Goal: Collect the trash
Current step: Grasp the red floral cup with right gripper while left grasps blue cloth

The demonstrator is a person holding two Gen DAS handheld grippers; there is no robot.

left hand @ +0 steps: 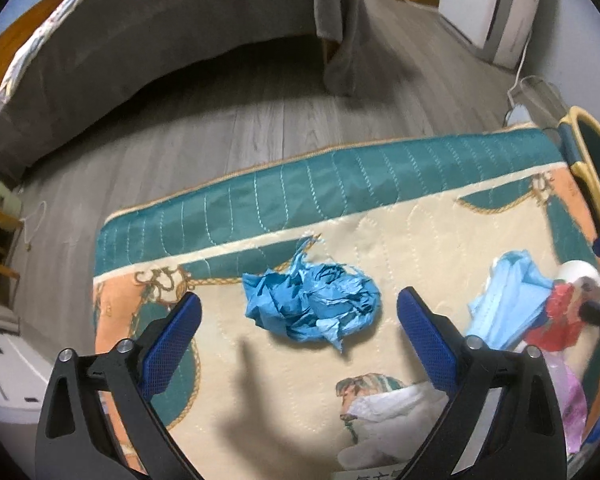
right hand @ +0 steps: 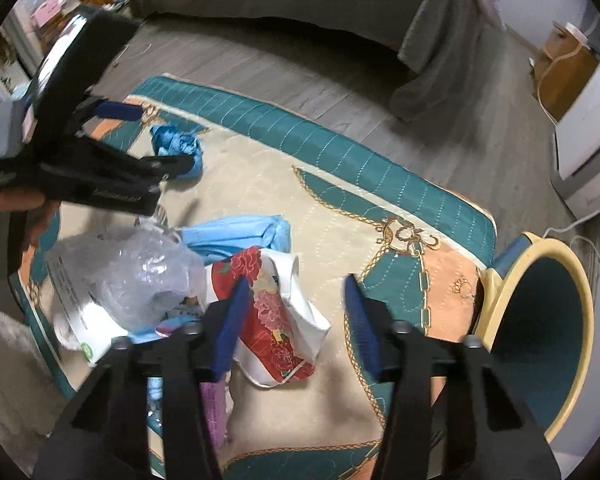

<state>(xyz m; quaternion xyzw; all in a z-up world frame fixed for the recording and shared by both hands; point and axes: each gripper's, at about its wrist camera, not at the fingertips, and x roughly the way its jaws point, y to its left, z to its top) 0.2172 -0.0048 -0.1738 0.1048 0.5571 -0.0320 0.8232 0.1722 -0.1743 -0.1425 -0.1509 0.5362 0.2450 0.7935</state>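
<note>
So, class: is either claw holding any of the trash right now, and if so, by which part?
Nothing is held. The left claw is open around the crumpled blue paper without touching it; the right claw is open and holds nothing.

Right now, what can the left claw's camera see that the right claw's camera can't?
Only the left wrist view shows the open left claw from behind, framing the crumpled blue paper ball. Only the right wrist view shows the open right claw, the clear crinkled plastic bag and the inside of the teal bin with a yellow rim. Both show the paper ball and the red flowered wrapper.
</note>
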